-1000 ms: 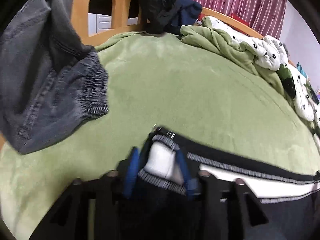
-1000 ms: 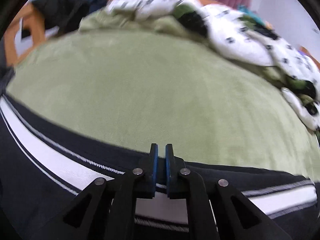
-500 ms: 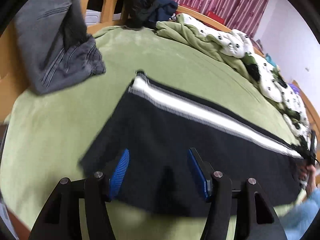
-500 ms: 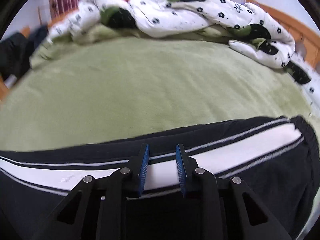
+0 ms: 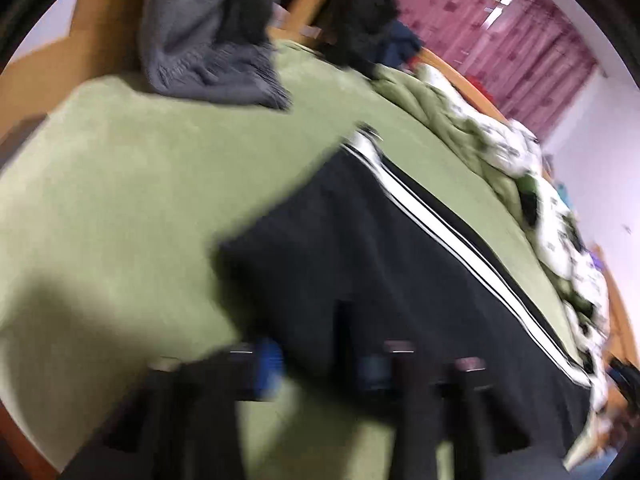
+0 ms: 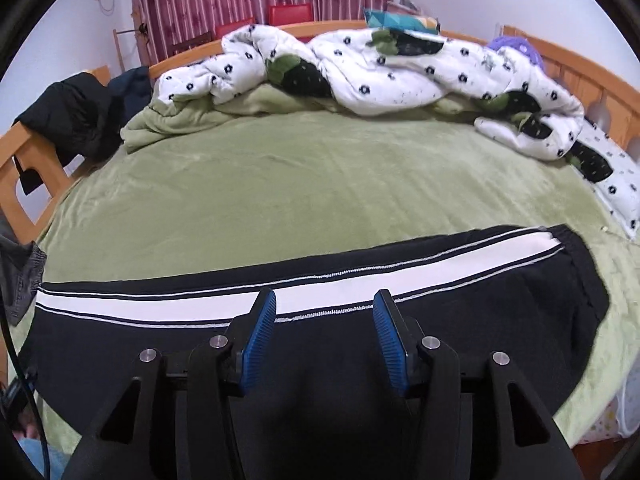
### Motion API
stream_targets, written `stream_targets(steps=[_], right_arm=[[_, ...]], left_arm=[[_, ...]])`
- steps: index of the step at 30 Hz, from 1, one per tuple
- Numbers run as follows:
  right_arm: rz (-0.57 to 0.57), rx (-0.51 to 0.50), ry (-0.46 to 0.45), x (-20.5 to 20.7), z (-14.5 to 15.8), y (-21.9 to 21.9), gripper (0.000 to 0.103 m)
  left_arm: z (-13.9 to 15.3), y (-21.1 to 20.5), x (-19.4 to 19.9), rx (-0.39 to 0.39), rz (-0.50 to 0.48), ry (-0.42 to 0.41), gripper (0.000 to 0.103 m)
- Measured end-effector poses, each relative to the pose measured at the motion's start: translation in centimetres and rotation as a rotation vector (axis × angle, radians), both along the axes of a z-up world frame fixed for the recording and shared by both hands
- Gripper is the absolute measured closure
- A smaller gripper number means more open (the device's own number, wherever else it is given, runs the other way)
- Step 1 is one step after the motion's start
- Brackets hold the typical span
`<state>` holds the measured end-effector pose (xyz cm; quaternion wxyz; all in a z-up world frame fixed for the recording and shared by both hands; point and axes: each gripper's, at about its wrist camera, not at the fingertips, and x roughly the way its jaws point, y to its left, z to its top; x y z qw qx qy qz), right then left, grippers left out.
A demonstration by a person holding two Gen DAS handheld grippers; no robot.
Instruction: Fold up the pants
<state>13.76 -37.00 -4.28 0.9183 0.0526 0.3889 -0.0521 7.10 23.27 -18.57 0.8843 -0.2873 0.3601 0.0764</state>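
Both grippers have let go: the left gripper (image 5: 320, 364), blurred, is spread wide above the near edge of the black white-striped pants (image 6: 460, 320); the right gripper (image 6: 324, 338) gapes empty. Pants now lie flat, lengthwise on the green fleece bedspread (image 6: 300, 184), ready for another fold.

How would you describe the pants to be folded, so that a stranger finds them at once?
Look at the green bed sheet. The black pants lie flat along its near edge, under the open right gripper. Unlike the grey garment, they carry one wide white stripe.
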Motion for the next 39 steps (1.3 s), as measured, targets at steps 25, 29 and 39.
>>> stream_targets(steps=[25,29,39], right_arm=[[-0.027,0.165,-0.027,-5.2,-2.4,-4.9,0.053],[-0.063,0.158,-0.051,-5.2,-4.8,-8.1,0.053],[-0.156,0.216,-0.099,-7.9,-5.4,-14.9,0.057]], left_arm=[[14.8,-10.0,4.8,0.391,-0.142,-0.021,0.087],[18.2,-19.4,5.8,0.527,-0.269,-0.051,0.087],[12.9,-42.5,4.4,0.449,-0.621,-0.037,0.088]])
